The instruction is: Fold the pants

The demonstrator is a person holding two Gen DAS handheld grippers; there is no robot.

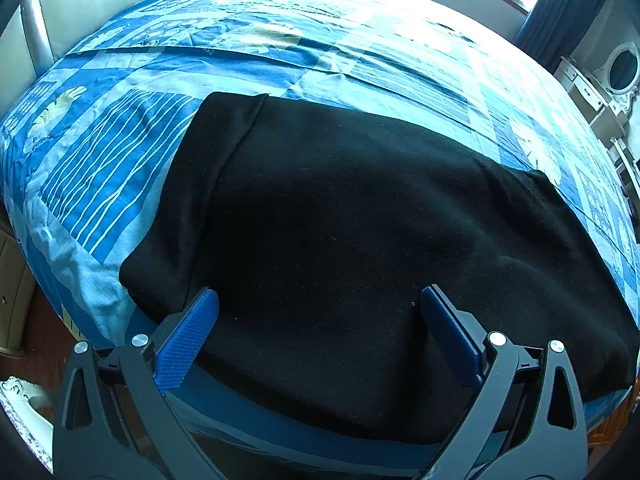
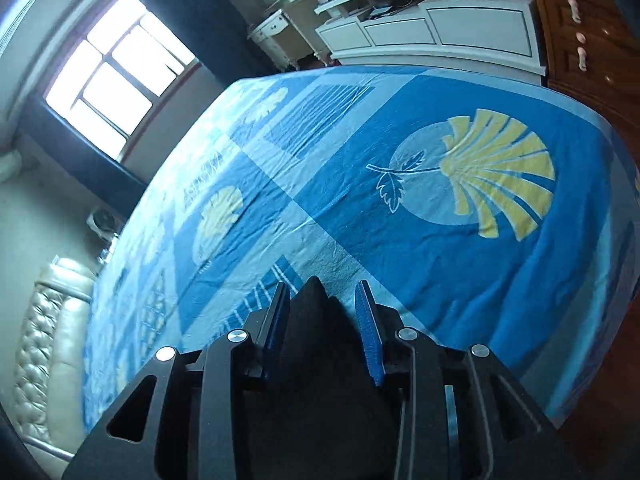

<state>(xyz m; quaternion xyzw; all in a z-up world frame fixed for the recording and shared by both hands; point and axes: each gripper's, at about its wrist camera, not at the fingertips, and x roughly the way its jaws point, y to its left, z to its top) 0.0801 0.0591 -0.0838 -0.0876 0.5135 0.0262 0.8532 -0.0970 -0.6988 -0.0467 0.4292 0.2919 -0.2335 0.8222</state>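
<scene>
Black pants point(image 1: 360, 220) lie spread flat on the bed point(image 1: 120, 184), over a blue patterned bedspread with white stripes and yellow shell motifs. In the left wrist view the cloth fills the middle and lower frame, running from about 10 o'clock down to 4 o'clock; a seam or folded edge shows near 11 o'clock.

Left gripper point(image 1: 319, 300): fingers point(image 1: 188, 336) spread wide, blue pads at 7 and 5 o'clock, poised over the near part of the pants. Nothing pinched between them; whether the tips touch the cloth I cannot tell.

Right gripper point(image 2: 322, 294): fingers point(image 2: 370, 332) partly open, a narrow gap. A peak of black fabric point(image 2: 316, 320) stands up between them, rising from 6 o'clock. The left pad lies close against it; the right pad stands just apart, so no firm pinch is seen. View tilted and slightly blurred.

Beyond the right gripper: open bedspread with a large yellow shell print point(image 2: 496, 172) at 2 o'clock. Window point(image 2: 116, 68) at 10 o'clock, white cabinet point(image 2: 432, 32) at 1 o'clock, padded headboard point(image 2: 44, 340) at 8 o'clock.
</scene>
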